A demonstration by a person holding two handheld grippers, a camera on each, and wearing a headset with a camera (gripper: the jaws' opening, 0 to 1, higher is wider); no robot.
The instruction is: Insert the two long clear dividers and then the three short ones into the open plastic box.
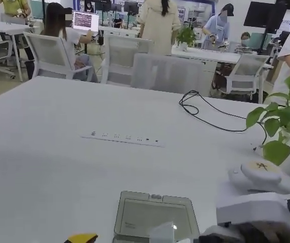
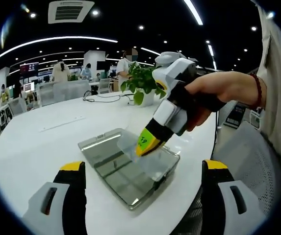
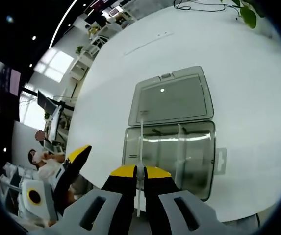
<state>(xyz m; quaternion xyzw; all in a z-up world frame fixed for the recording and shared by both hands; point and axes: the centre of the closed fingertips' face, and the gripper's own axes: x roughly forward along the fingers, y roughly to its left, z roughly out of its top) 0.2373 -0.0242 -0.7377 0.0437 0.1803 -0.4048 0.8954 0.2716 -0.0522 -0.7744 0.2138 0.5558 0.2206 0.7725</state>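
Note:
The clear plastic box [image 3: 172,156] lies open near the table's front edge, its lid [image 3: 172,98] folded flat behind it. One clear divider [image 3: 178,147] stands inside the box, running front to back. My right gripper [image 3: 139,171] is shut on a long clear divider [image 3: 141,142], held edge-on over the left part of the box. In the left gripper view, the right gripper [image 2: 147,142] tilts down over the box [image 2: 125,169] with the divider [image 2: 130,144] in its yellow tips. My left gripper [image 2: 143,165] hovers open on the near side of the box, holding nothing.
A flush power strip [image 1: 122,137] sits in the white table [image 1: 43,167] beyond the lid [image 1: 155,215]. A black cable [image 1: 205,109] and a potted plant [image 1: 281,126] occupy the far right. Chairs [image 1: 170,73] and people stand behind the table.

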